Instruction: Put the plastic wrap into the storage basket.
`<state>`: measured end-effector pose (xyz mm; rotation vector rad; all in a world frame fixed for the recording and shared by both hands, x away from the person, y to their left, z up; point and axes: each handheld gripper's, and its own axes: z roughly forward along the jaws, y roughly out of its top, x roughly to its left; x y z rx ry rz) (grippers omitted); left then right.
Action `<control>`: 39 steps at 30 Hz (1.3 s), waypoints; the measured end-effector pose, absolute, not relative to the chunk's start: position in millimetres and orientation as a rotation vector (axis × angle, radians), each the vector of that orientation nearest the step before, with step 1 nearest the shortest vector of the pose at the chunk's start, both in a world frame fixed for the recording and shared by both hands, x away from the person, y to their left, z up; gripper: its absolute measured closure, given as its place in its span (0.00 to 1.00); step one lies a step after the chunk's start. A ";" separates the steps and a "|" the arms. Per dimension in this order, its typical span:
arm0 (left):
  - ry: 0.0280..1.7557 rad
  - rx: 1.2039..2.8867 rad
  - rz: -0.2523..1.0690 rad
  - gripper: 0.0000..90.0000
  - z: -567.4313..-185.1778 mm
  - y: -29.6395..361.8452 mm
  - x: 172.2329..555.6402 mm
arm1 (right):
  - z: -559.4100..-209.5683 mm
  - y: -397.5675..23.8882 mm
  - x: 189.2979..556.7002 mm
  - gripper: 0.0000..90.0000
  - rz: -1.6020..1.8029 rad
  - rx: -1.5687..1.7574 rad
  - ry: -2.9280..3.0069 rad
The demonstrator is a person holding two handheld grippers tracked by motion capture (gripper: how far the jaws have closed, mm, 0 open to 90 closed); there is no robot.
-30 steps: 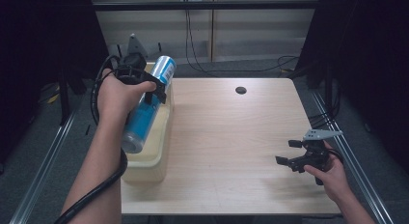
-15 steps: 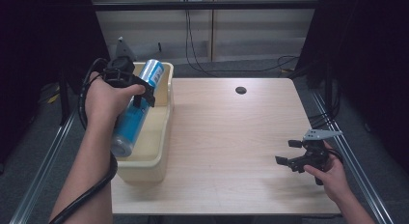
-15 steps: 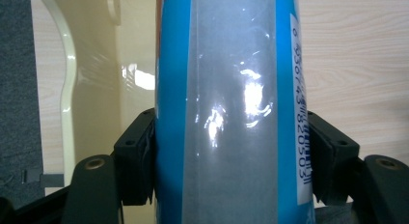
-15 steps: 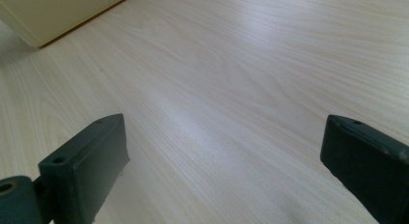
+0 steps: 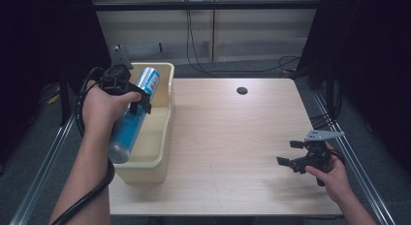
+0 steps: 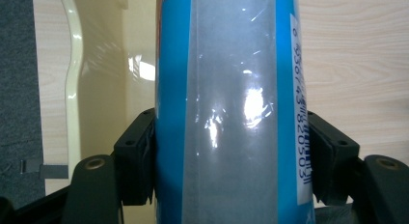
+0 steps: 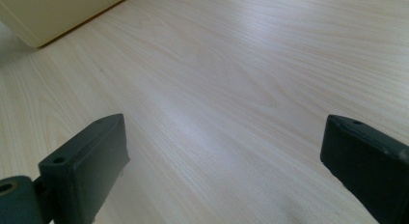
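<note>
Tall blue-and-silver cylindrical can, glossy film wrap, tilted over the cream plastic tub at the desk's left edge. Left gripper pinches it mid-body, pads on both flanks. Looks rigid, slick, probably light; mid-barrel grip suits. Right gripper spread, idle, near right.

Left gripper carried blue can leftward, over tub

High view overhead, facing forward-down; gripper views close, sharing table and bin.
</note>
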<state>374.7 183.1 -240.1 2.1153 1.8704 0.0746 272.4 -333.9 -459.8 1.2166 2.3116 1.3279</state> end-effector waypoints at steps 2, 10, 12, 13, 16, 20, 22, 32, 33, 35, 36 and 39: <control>1.887 2.104 0.071 0.36 -242.6 184.2 374.5 | -459.8 -334.0 271.9 0.03 1.324 1.221 2.312; 1.905 2.109 0.057 0.36 -256.3 189.7 374.4 | -460.1 -334.1 271.7 0.03 1.323 1.222 2.317; 1.905 2.114 0.052 0.36 -260.2 191.1 374.7 | -460.0 -334.1 271.6 0.03 1.322 1.220 2.315; 1.922 2.098 0.040 0.36 -261.9 190.6 374.4 | -460.0 -334.2 271.6 0.03 1.322 1.222 2.314; 1.931 2.092 0.026 0.36 -267.4 192.1 374.6 | -460.1 -334.4 271.6 0.03 1.323 1.229 2.308; 1.944 2.094 0.014 0.36 -274.6 194.7 375.8 | -460.8 -334.4 271.3 0.03 1.324 1.230 2.308; 1.952 2.101 0.015 0.36 -278.1 194.4 376.1 | -461.0 -334.4 271.4 0.03 1.324 1.222 2.312; 1.951 2.102 -0.018 0.36 -292.3 197.2 375.9 | -461.5 -334.2 271.0 0.03 1.320 1.220 2.314; 1.954 2.101 -0.019 0.36 -293.7 197.4 375.8 | -461.5 -334.2 270.9 0.03 1.320 1.220 2.314; 1.963 2.099 -0.028 0.36 -296.1 197.7 375.7 | -461.4 -334.1 270.7 0.03 1.318 1.223 2.315; 1.962 2.103 -0.029 0.36 -297.4 197.8 375.6 | -461.4 -334.1 270.7 0.03 1.318 1.223 2.315; 1.963 2.111 -0.029 0.36 -300.8 199.0 375.7 | -461.5 -334.0 270.5 0.03 1.318 1.223 2.315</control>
